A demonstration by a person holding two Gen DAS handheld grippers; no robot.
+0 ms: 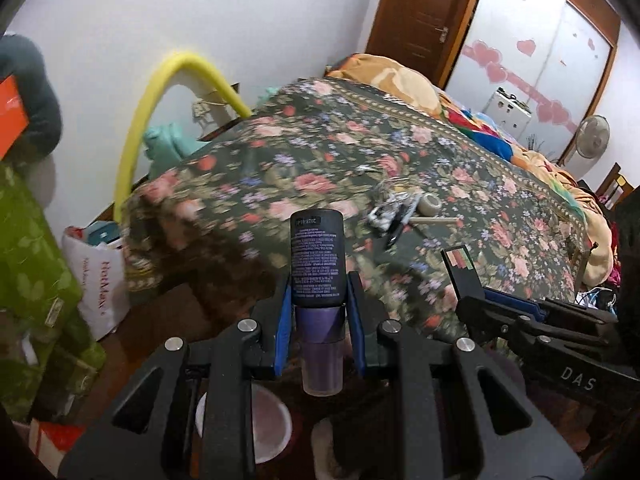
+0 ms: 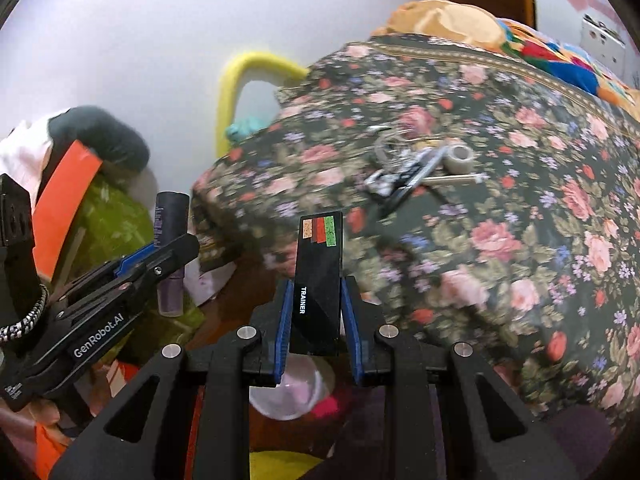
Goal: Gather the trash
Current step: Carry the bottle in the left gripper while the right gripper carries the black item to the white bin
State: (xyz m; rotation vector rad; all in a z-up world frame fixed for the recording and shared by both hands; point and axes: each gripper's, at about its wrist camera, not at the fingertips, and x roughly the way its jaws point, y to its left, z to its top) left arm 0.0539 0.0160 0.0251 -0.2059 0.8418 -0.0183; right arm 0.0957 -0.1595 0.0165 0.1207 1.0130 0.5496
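Note:
My left gripper (image 1: 318, 294) is shut on a dark deodorant bottle (image 1: 318, 256) with a purple body and clear cap, held upside down above the floor beside the bed. My right gripper (image 2: 316, 300) is shut on a flat black box (image 2: 320, 280) marked "TRAINER" with coloured swatches at its top. Each view also shows the other hand's load: the black box (image 1: 462, 268) at the right of the left wrist view, and the bottle (image 2: 172, 252) at the left of the right wrist view. On the floral bedspread (image 1: 360, 152) lies a small pile of trash (image 2: 404, 168): wrappers, a tape roll (image 2: 460, 156), a stick.
A white round bin or bowl (image 1: 264, 424) sits on the floor under the grippers. A white shopping bag (image 1: 100, 276) leans by the bed corner. Green floral fabric (image 1: 28, 264) piles up at left. A yellow foam tube (image 1: 160, 92) arches behind the bed. Door and fan stand far right.

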